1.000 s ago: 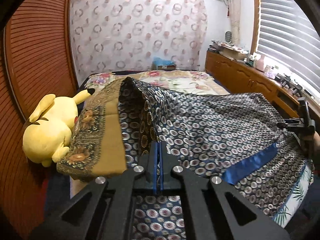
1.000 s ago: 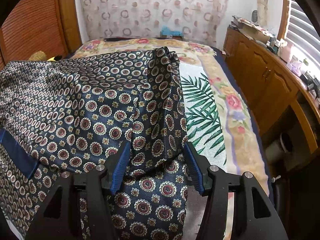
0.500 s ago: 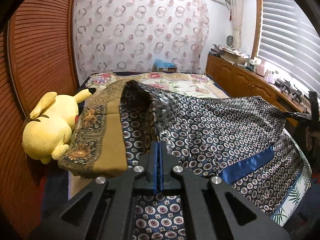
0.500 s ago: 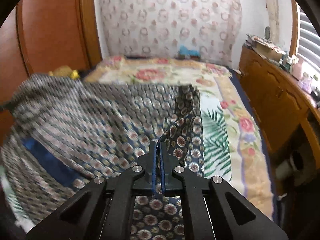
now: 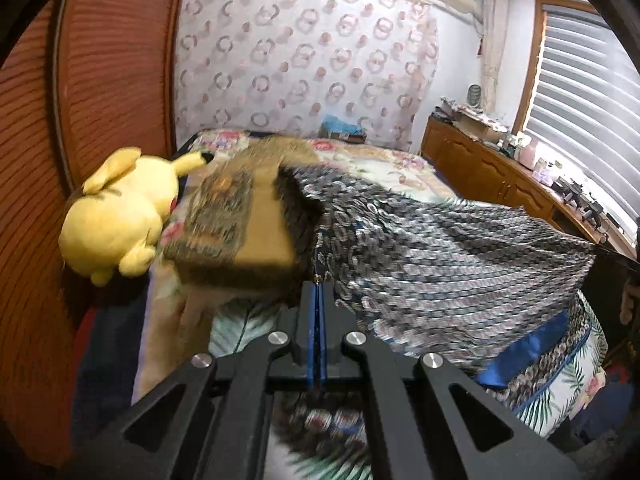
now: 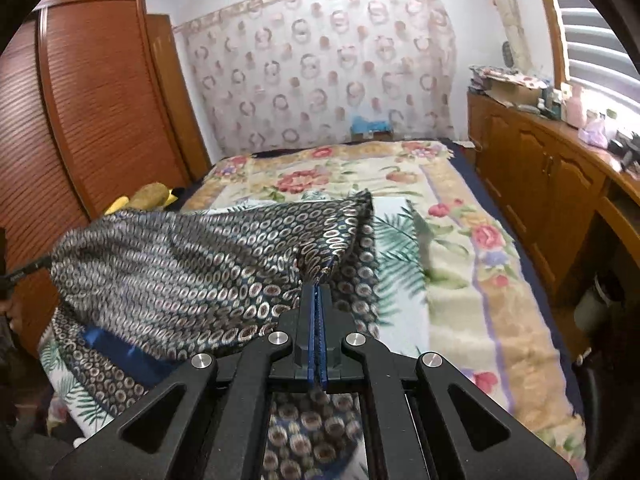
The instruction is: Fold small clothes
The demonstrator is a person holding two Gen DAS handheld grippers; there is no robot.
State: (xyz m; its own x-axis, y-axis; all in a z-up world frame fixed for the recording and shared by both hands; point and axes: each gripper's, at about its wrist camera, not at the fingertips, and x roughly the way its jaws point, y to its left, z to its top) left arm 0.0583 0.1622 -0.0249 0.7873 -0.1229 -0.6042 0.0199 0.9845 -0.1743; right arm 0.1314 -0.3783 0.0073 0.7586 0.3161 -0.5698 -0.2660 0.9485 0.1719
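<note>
Both claws pinch the patterned garment (image 6: 192, 264): my left claw (image 5: 318, 292) and right claw (image 6: 319, 292) are each clamped on an edge, holding it stretched above the bed (image 6: 460, 272). My worry: thin slippery fabric could slide from the pads, or the hanging lower part (image 5: 532, 340) could drag and bunch the fold.

Left gripper (image 5: 319, 292) clamped on patterned garment (image 5: 440, 252) above the bed (image 5: 384, 164), yellow plush toy (image 5: 116, 216) alongside

The bed (image 6: 460, 280) wears a floral blanket; beside its wardrobe-side edge lie a yellow plush toy (image 5: 116, 216) and a folded brown cloth (image 5: 236, 224).
</note>
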